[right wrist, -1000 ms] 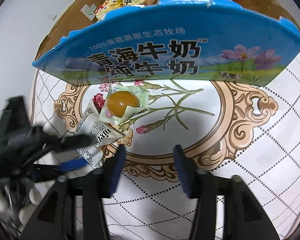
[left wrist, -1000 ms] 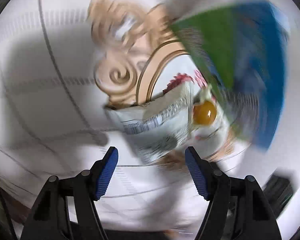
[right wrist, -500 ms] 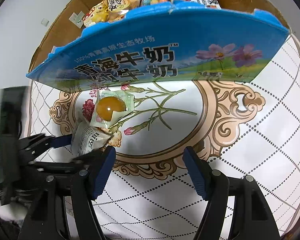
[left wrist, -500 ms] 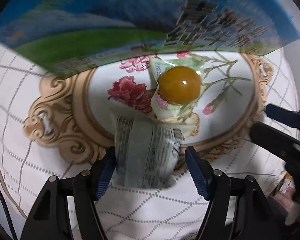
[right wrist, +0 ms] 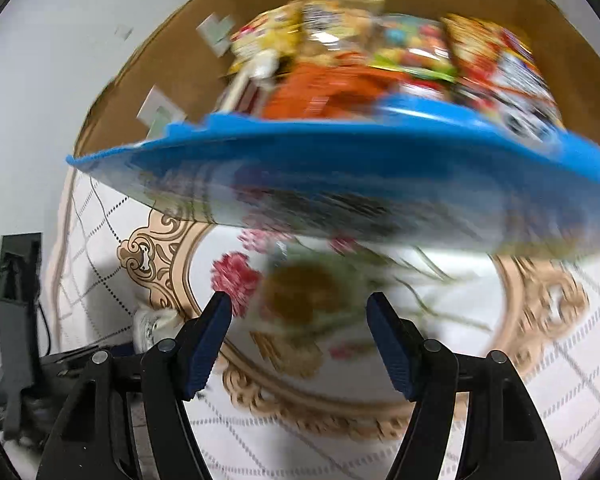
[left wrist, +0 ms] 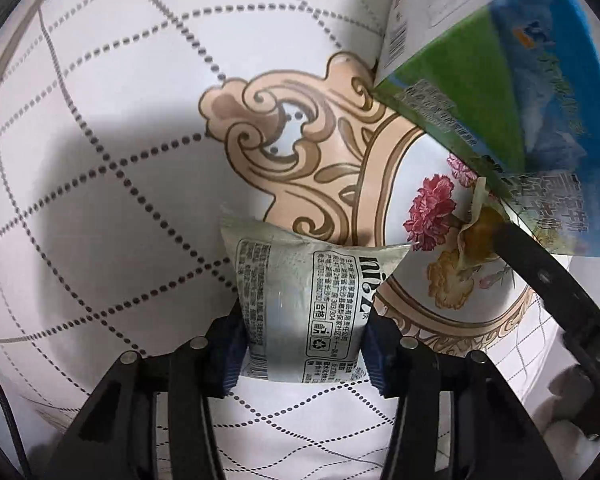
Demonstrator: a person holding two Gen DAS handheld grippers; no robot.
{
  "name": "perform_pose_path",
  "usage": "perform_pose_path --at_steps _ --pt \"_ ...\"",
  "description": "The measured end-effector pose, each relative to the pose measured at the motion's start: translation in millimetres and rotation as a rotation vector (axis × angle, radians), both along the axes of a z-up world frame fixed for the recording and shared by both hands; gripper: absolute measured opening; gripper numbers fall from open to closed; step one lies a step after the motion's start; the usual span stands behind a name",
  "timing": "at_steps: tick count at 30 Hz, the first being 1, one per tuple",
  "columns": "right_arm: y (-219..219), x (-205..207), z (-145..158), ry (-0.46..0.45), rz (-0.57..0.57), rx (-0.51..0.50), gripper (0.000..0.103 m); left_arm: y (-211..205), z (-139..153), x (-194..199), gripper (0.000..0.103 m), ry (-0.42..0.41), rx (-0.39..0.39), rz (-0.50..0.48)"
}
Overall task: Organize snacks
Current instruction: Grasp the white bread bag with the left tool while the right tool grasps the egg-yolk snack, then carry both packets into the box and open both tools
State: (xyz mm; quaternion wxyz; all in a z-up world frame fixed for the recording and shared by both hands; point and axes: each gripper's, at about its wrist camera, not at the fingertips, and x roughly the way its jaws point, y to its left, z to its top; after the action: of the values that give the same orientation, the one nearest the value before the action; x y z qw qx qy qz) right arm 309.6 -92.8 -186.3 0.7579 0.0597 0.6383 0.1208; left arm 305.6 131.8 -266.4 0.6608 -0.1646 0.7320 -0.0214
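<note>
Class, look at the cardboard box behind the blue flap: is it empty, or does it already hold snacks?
It holds snacks. The right wrist view shows colourful packets inside the box; blur hides how many.

The left tool has its two blue pads clamped on the sides of a silvery packet, printed side up. Under it lies a patterned cloth with dotted lattice lines, tan scrollwork and a red flower. To the right, a blue and green carton stands on the cloth. A yellow-centred wrapped snack lies by the carton's base, with a black arm reaching to it.
</note>
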Motion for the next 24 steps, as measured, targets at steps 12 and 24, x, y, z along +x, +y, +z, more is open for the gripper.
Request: perform_pose_path --at_steps 12,24 --pt "-18 -28 -5 0.047 0.093 -0.159 0.049 -99 -7 -14 0.048 -0.024 0.055 -0.188" --pt "-99 -71 -10 0.161 -0.061 -0.110 0.052 -173 -25 -32 0.053 -0.006 0.114 -0.348"
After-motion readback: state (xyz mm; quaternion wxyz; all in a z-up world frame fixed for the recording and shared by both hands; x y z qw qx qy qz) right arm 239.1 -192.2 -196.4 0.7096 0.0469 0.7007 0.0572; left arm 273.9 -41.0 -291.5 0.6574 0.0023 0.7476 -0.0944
